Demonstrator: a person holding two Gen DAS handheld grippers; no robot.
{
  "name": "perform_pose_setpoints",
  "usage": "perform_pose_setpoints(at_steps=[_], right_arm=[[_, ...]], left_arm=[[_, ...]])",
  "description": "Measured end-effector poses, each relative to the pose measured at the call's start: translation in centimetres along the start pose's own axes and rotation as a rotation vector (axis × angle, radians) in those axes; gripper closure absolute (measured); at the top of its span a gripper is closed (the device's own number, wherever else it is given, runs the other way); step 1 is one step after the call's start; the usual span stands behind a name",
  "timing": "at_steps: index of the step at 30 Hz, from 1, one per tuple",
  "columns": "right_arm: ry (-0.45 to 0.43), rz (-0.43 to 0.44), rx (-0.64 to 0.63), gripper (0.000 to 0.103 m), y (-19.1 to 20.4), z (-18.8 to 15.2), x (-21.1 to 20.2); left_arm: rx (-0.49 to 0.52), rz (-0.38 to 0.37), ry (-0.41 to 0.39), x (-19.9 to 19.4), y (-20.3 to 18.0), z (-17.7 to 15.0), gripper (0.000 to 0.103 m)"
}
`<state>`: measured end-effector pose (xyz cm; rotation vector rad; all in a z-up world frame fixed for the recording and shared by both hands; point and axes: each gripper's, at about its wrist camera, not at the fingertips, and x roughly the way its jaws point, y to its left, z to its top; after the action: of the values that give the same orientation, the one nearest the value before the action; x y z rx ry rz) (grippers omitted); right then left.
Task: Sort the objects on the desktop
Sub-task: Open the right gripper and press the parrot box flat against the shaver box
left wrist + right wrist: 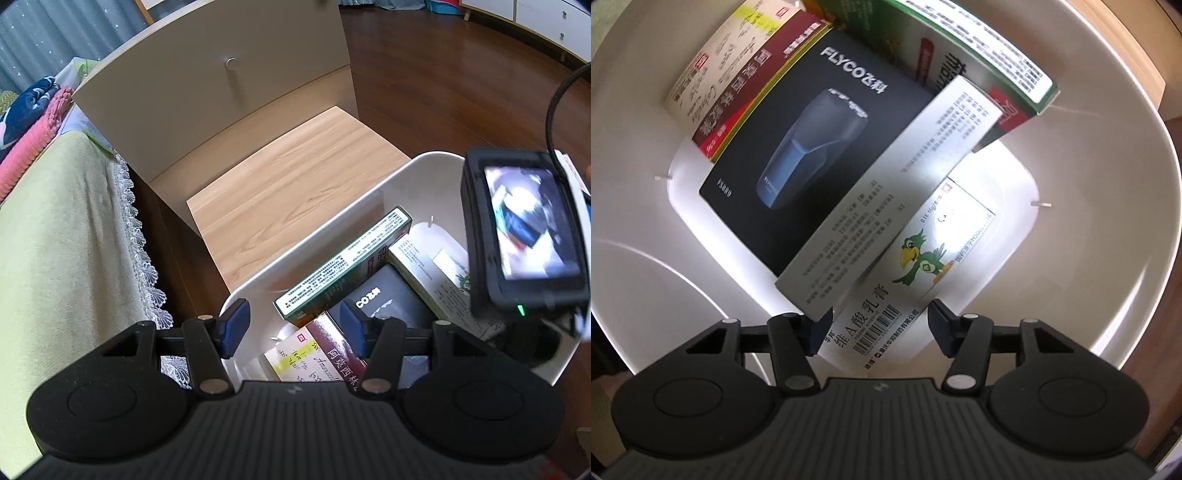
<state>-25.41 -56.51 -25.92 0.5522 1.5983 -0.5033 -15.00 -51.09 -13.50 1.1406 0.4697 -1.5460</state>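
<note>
A white plastic bin (1089, 221) holds several boxes. A black FLYCO shaver box (812, 147) lies flat, with a long white printed box (886, 195) slanting over it. Under them is a white box with a green parrot (923, 258). A green box (979, 48) and a red-and-yellow box (738, 85) lean at the far side. My right gripper (879, 328) is down inside the bin, open, its fingers either side of the parrot box's end. My left gripper (293, 326) hangs open over the bin's near rim (325, 229), holding nothing.
The bin stands on a light wooden desk top (288, 177) with a white drawer front (229, 85) behind it. A bed with a green cover (62, 236) and lace edge lies left. Dark wooden floor (443, 81) spreads right. The other gripper's camera screen (524, 229) is over the bin's right side.
</note>
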Motion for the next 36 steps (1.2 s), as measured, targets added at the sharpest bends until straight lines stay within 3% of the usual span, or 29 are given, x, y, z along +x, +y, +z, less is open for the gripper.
perform_pose_setpoints(at_steps=[4, 12, 16, 23, 33, 36], right_arm=[[0.043, -0.047, -0.113, 0.040, 1.3, -0.3, -0.2], [0.112, -0.070, -0.171, 0.040, 1.3, 0.2, 0.8], [0.091, -0.066, -0.145, 0.048, 0.4, 0.7, 0.8], [0.021, -0.038, -0.081, 0.050, -1.5, 1.3, 0.0], [0.051, -0.047, -0.150, 0.048, -2.4, 1.4, -0.2], [0.055, -0.050, -0.148, 0.059, -2.8, 1.8, 0.3]], left_arm=[[-0.004, -0.002, -0.005, -0.2, 0.0, 0.0, 0.045], [-0.011, -0.005, -0.010, -0.3, 0.2, 0.1, 0.039], [-0.015, -0.005, -0.011, -0.3, 0.3, 0.3, 0.039], [-0.009, -0.006, -0.009, -0.3, 0.1, 0.3, 0.039], [-0.001, -0.009, -0.005, -0.4, 0.1, 0.2, 0.039], [-0.001, -0.009, -0.003, -0.4, 0.2, 0.0, 0.039]])
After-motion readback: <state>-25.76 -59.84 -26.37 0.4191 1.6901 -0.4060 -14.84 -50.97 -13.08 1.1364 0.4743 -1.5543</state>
